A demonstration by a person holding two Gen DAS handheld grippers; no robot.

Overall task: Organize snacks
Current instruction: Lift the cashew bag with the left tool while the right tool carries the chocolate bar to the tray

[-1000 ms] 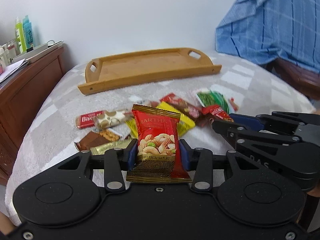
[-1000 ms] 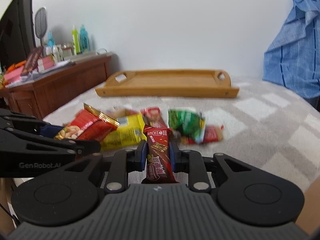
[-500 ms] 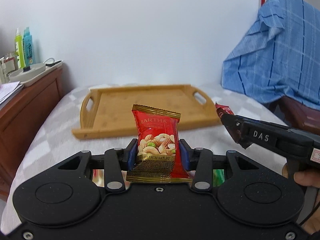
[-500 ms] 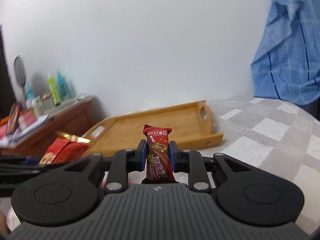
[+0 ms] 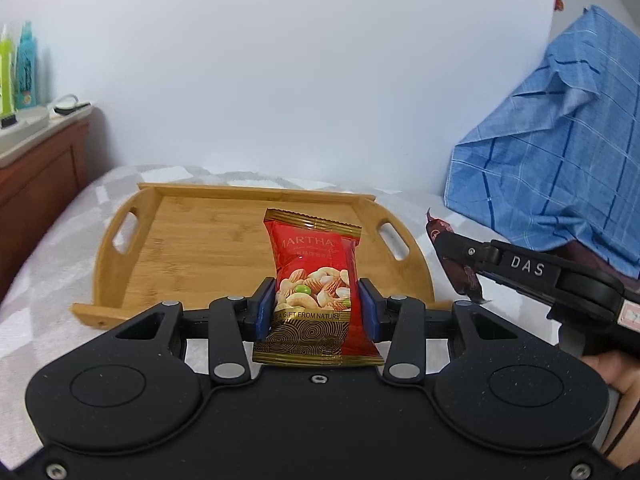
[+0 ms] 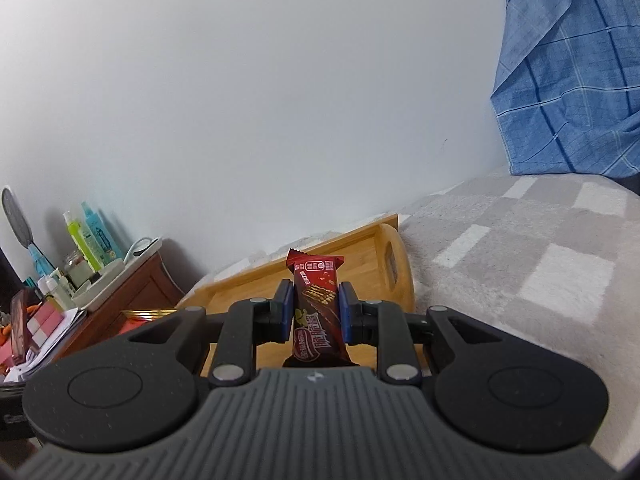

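Left tongs [image 5: 316, 312] pinch nut packet [image 5: 314, 280], right tongs [image 6: 314, 312] pinch chocolate bar [image 6: 316, 304], both at 6 o'clock of the bare tray [image 5: 132, 284] on the bed. Risk: glossy wrappers slipping, landing off-tray, tongs colliding.

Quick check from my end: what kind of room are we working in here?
Most likely a bedroom. The wooden tray sits on a soft grey-and-white checked blanket, probably on a bed; a wooden dresser beside it holds toiletry bottles; and blue checked cloth is draped to the right.
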